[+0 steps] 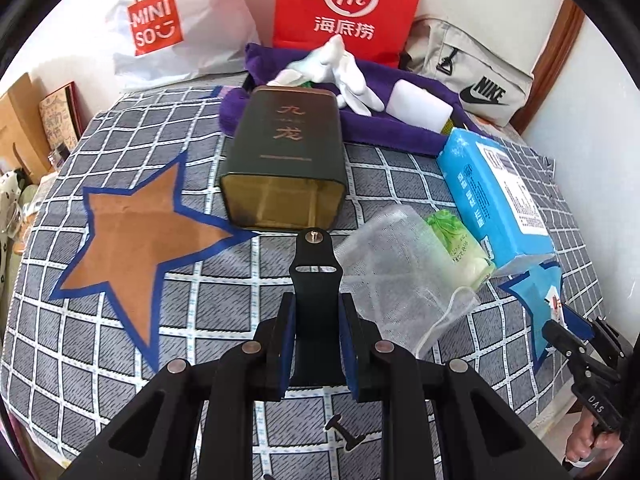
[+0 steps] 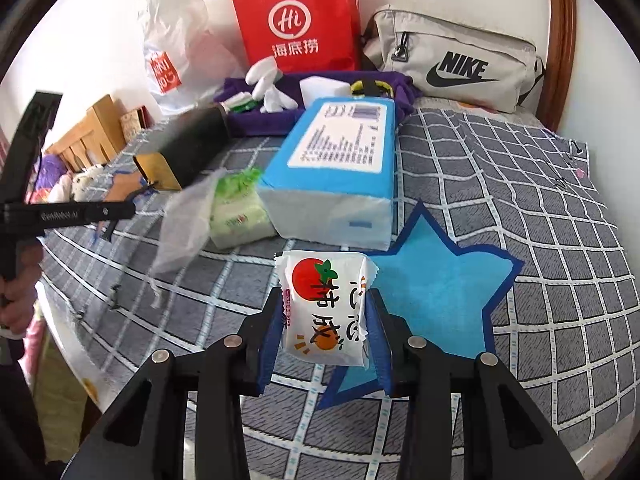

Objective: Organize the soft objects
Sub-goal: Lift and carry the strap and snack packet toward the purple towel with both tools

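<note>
- The left gripper (image 1: 315, 340) is clamping a black watch strap (image 1: 316, 276) between its blue-padded fingers (image 1: 285, 344); the strap is sticking out forward past the fingertips, its metal stud at the far end.
- Just beyond the strap's tip, a dark green tin (image 1: 285, 160) is lying on its side on the grey checked cloth (image 1: 224, 300), open end facing the fingers.
- To the left of those fingers, a brown star with a blue border (image 1: 140, 236) is lying flat on the cloth.
- To their right, a white mesh pouch (image 1: 396, 272) is lying beside a small green tissue pack (image 1: 460, 252), and a large blue tissue pack (image 1: 492, 196) is sitting past that.
- The right gripper (image 2: 326, 320) is pinching a white snack packet printed with a tomato (image 2: 326, 304), one blue pad pressing each side.
- The packet is hanging above the left edge of a blue star (image 2: 440, 296) that is spreading out to the right of the fingers.
- Straight ahead of the right fingers, the large blue tissue pack is resting on the cloth, with the green pack and mesh pouch to its left.
- Farther back, white gloves (image 2: 268, 88) and a white sponge block (image 2: 324, 90) are lying on a purple towel (image 2: 264, 120).
- Against the wall, a red paper bag (image 2: 296, 20), a white Miniso bag (image 2: 176, 44) and a grey Nike pouch (image 2: 456, 60) are standing in a row.
</note>
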`<state>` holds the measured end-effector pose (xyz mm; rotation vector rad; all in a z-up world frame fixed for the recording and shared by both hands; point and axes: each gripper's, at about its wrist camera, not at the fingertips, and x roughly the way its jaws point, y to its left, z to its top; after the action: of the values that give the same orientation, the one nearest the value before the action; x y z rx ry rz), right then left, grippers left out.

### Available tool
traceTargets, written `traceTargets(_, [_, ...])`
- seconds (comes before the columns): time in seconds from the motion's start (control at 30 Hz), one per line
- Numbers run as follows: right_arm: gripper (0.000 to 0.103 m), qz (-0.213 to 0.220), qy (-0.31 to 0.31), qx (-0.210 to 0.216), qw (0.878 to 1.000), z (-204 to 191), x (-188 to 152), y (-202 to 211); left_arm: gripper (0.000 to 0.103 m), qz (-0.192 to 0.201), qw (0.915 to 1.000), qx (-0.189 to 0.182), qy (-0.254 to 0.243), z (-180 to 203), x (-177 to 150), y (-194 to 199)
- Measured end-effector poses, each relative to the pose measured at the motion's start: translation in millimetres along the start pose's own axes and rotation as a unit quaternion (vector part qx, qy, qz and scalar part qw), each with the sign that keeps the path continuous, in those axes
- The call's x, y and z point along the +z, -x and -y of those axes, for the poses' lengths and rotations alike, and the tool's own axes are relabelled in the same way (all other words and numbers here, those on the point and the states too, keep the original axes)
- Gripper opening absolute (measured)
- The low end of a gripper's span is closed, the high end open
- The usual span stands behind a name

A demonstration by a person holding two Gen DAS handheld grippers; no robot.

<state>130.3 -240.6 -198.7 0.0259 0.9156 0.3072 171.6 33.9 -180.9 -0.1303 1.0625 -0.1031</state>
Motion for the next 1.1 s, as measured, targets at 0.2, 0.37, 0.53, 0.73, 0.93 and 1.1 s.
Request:
traceTargets(0.2, [0.040,0.015,-0.007,0.009,1.000,-3,19,13,0.020,0.015,0.9998,-0.005,0.010,-8,8,16])
traceTargets(0.37, [0.040,0.025,-0.011,0.012,1.000,-4,35,19,0.020,0.031,0.9993,-0.008,0.018,-14,17,28])
traceTargets(0.53, [0.040,0.032,-0.009,0.011,0.999,-6,55,21,0.020,0.038,0.9989,-0.010,0.027,-20,31,32])
traceTargets(0.73, [0.040,0.043,-0.008,0.007,0.999,-6,82,22,0.020,0.046,0.9983,-0.019,0.029,-22,53,35])
traceTargets(0.93, [0.040,0.047,-0.010,-0.001,0.999,-3,110,17,0.020,0.049,0.9981,-0.022,0.030,-19,75,31])
traceTargets(1.1, [0.040,0.053,-0.010,-0.006,0.998,0,132,15,0.020,0.048,0.9978,-0.031,0.035,-20,93,26])
